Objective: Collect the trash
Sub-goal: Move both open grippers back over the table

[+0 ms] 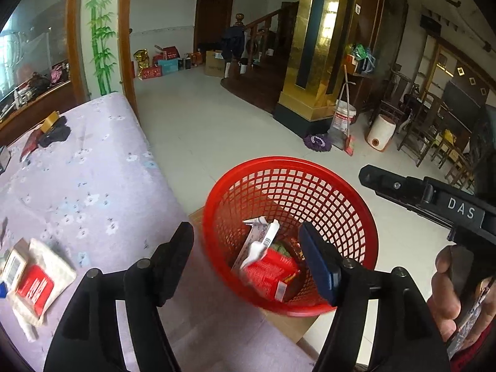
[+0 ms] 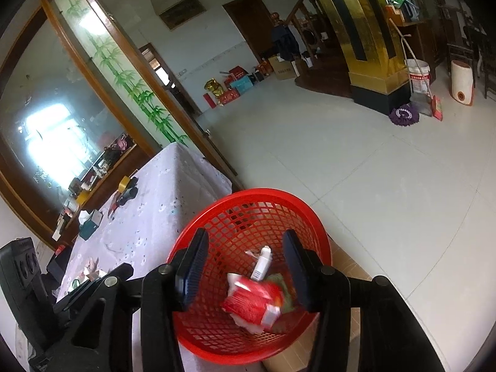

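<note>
A red mesh basket (image 1: 365,217) stands beside the lilac-covered table (image 1: 93,186) and holds a red wrapper (image 1: 269,274), a white tube (image 1: 265,241) and other trash. My left gripper (image 1: 248,257) is open and empty, over the table edge and basket. My right gripper (image 2: 245,266) is open above the basket (image 2: 217,223); the red wrapper (image 2: 251,303) appears blurred inside the basket, below its jaws, with the white tube (image 2: 262,265) behind. The right gripper body (image 1: 434,201) shows in the left wrist view.
A red packet on a cloth (image 1: 34,285) lies on the table near left. Tape roll and dark cloth (image 1: 54,128) sit farther back. A cardboard box (image 2: 344,272) is under the basket. Tiled floor (image 1: 232,117), bucket, broom and mop (image 1: 341,124) beyond.
</note>
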Available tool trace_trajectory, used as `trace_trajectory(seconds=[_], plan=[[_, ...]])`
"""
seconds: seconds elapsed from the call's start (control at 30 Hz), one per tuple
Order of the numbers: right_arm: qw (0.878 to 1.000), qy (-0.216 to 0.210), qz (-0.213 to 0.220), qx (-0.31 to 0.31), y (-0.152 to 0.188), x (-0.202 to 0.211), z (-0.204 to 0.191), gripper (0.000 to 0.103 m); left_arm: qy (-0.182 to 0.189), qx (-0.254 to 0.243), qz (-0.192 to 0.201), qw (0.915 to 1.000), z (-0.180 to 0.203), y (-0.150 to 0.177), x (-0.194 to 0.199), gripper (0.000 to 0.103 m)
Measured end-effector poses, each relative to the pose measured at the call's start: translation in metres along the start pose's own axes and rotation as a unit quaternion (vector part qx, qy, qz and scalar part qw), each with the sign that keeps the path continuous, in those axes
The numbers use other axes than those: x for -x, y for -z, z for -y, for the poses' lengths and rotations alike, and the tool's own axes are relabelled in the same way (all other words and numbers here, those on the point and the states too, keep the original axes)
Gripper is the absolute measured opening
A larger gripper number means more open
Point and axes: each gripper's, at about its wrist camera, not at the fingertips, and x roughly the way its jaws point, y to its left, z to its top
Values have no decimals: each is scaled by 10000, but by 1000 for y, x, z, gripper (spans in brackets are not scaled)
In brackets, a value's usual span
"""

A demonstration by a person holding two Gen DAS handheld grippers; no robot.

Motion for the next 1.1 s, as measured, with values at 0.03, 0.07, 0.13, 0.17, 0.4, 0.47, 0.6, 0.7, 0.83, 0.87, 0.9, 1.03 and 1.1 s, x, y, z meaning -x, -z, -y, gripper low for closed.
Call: trace_trajectory(seconds=[0.03, 0.07, 0.13, 0.17, 0.4, 0.47, 0.6, 0.7, 0.83, 0.87, 0.9, 1.03, 1.1], plan=[[10000, -15, 21, 31, 1, 3, -2, 54, -52, 4, 43, 10000, -2, 2, 4, 69], [10000, -29, 30, 55, 2, 4, -4, 54, -109, -3, 86, 9999, -3, 4, 10, 69], [9999, -69, 14, 133, 5, 7, -11, 54, -235, -22, 191, 9995, -9, 12, 25, 71], [9998, -95, -3, 153, 7, 8, -14, 54, -304, -17, 233, 9993, -12, 17, 33, 71], [9964, -479, -324, 626, 34, 0, -66, 55, -630, 265, 367, 9970, -52, 47, 82, 74], [9940, -593, -451, 801, 43, -4, -85, 55, -745, 370, 382, 9958, -65, 54, 94, 74], [9881, -840, -608, 1139, 60, -9, -118, 55, -1014, 708, 482, 9911, -105, 71, 129, 74], [9826, -1004, -693, 1399, 74, -11, -145, 55, -1330, 949, 547, 9850, -138, 86, 158, 76], [9755, -1214, -872, 1616, 90, -16, -172, 56, -1847, 1370, 632, 9711, -188, 110, 193, 78], [9743, -1243, -905, 1646, 92, -17, -175, 56, -2011, 1518, 648, 9656, -204, 118, 203, 78], [9726, -1277, -949, 1695, 96, -18, -181, 56, -2137, 1650, 650, 9607, -217, 125, 211, 79], [9672, -1354, -1045, 1876, 109, -20, -202, 56, -2519, 2144, 586, 9419, -271, 149, 234, 80], [9652, -1363, -1065, 1960, 113, -20, -209, 56, -2871, 2347, 562, 9270, -299, 159, 242, 82]])
